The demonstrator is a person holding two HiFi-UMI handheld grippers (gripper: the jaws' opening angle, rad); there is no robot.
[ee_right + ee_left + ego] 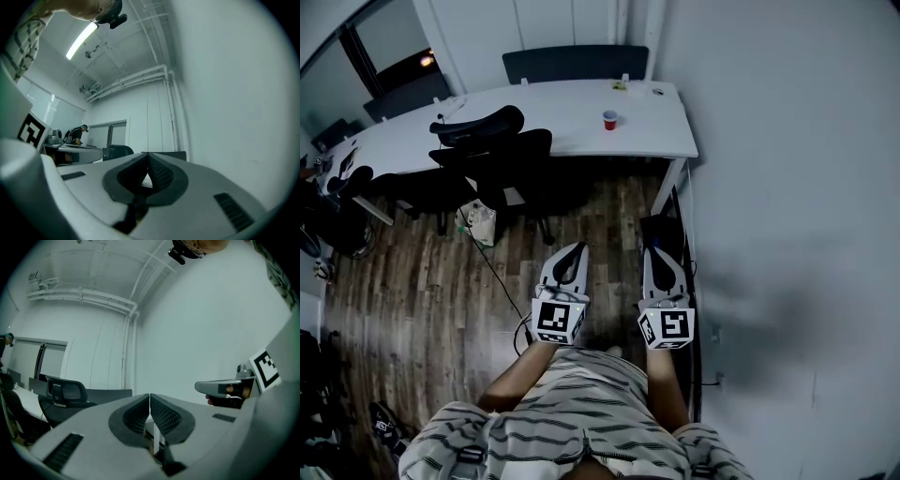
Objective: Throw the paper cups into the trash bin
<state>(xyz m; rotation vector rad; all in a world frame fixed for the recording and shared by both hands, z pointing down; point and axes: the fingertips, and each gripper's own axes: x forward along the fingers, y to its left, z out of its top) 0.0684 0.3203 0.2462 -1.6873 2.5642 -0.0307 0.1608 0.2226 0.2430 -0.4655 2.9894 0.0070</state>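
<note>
A single red paper cup (609, 120) stands on the white table (656, 141) toward its right end, far ahead of both grippers. My left gripper (575, 247) and right gripper (654, 250) are held side by side over the wooden floor, both pointing at the table. The left gripper (149, 395) is shut with nothing between its pads. The right gripper (145, 154) is also shut and empty. A dark boxy thing (667, 231), possibly a bin, sits by the table leg, partly hidden behind the right gripper.
Black office chairs (492, 150) crowd the table's near side at the left. A pale bag (480, 223) and a cable (497, 277) lie on the floor. A white wall (787, 234) runs close along the right. A distant person (78, 134) stands by a desk.
</note>
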